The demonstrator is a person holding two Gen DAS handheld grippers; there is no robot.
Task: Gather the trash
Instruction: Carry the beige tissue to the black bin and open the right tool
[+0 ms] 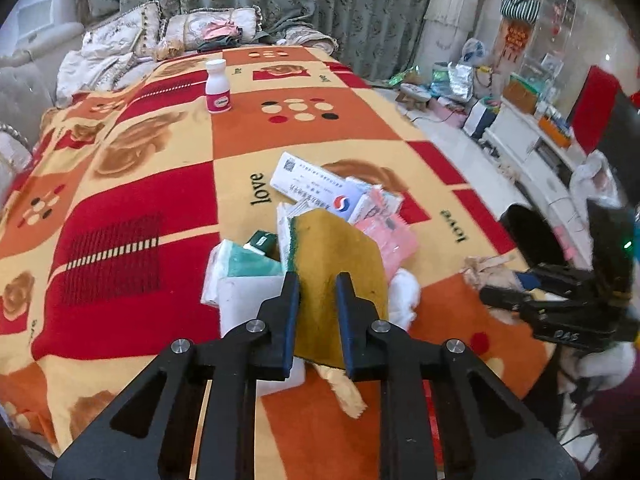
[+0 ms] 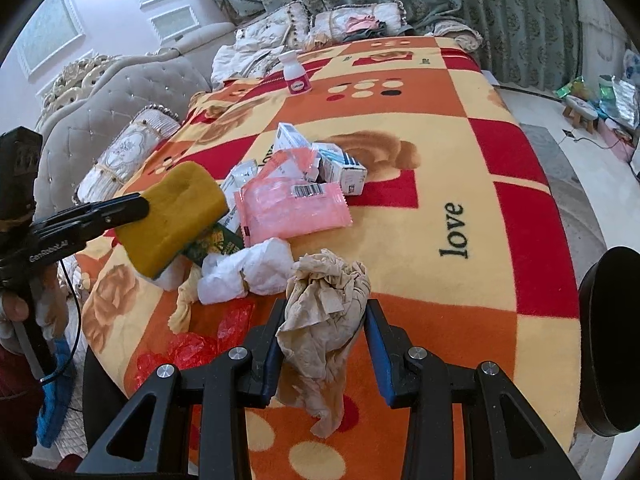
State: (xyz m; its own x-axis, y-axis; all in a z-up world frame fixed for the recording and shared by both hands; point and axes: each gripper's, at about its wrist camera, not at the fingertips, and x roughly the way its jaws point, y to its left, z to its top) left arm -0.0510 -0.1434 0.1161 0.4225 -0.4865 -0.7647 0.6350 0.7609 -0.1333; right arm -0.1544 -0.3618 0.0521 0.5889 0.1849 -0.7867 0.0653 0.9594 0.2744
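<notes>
- Two hand-held grippers each carry one piece of trash above the blanket that covers the desk.
- Left hand-held gripper is clenched on a yellow sponge; from the right wrist view the sponge hangs clear of the blanket, its long axis slanting up and away from the fingers.
- Right hand-held gripper grasps a crumpled brown tissue, which sags straight down between the fingers, its tail just over the desk edge.
- Remaining trash lies ahead of both: a white tissue wad, a pink wrapper and small boxes heaped together in mid-blanket; a white bottle stands well apart at the far end.
- Relation that matters: the heap sits directly under and just beyond the left gripper, and to the front-left of the right one, so the left is nearer.
- No bin can be made out for certain; a dark round rim at the right edge may be one, closest to the right gripper.
</notes>
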